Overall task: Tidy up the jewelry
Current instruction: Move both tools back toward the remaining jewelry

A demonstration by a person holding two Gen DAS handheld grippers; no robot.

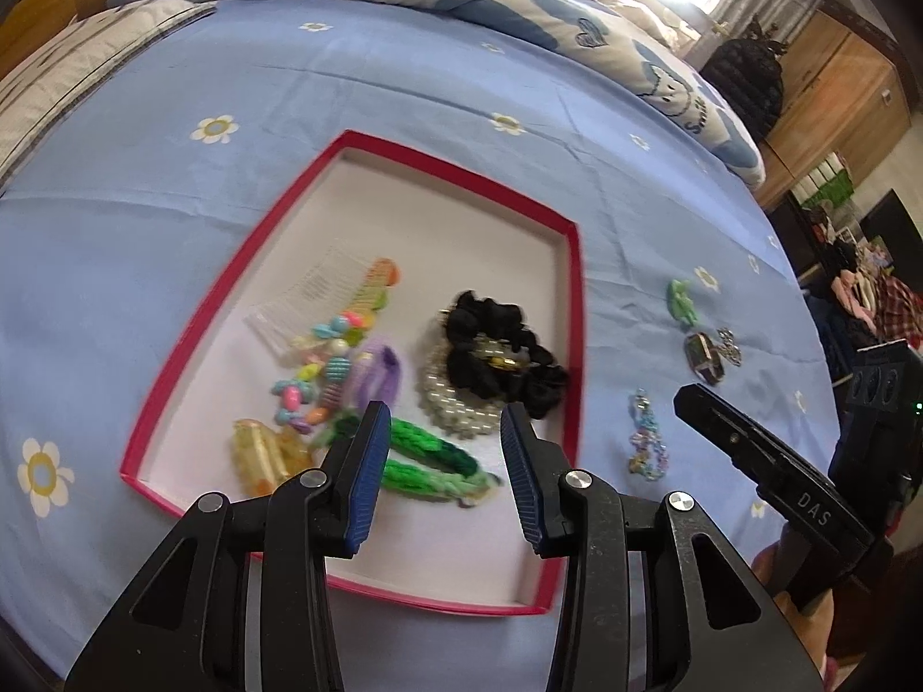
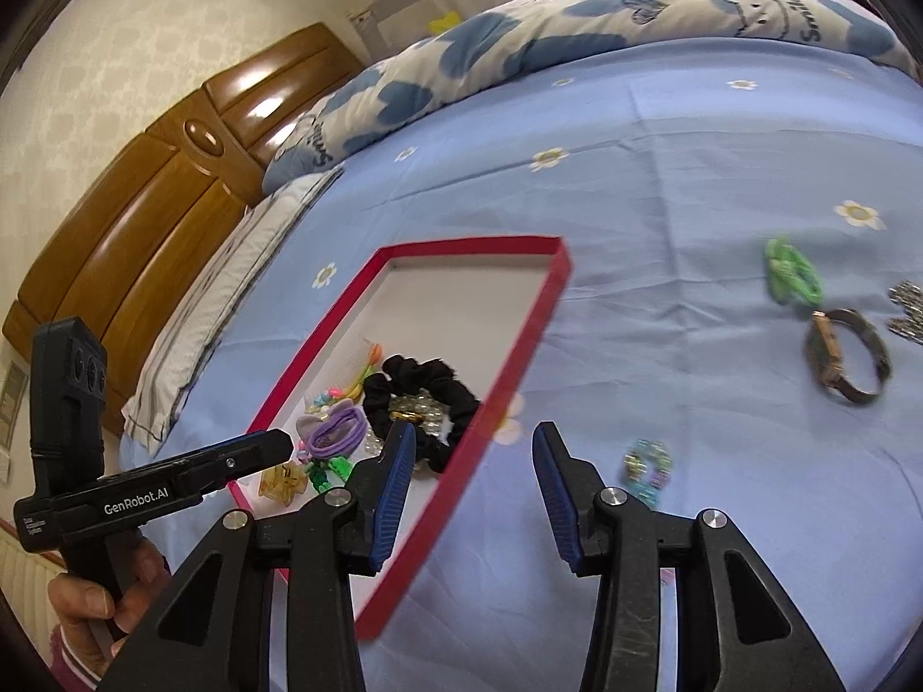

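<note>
Looking along the left claw, I see its blue pads spread apart with nothing between them, poised above the near end of a red-rimmed box lying on the blue flowered bedsheet. Inside the box lie a black scrunchie, a pearl bracelet, a green braided band, a purple hair tie, a string of coloured beads, a clear comb and an amber clip. Out on the sheet to the right of the box sit a pastel bead bracelet, a watch, a green clip and a silvery chain.

From the right wrist, the right claw is likewise spread and empty, hanging over the box's right wall, with the pastel bracelet just to its right on the sheet. The watch, green clip and chain lie farther off. A hand grips the other tool at lower left
</note>
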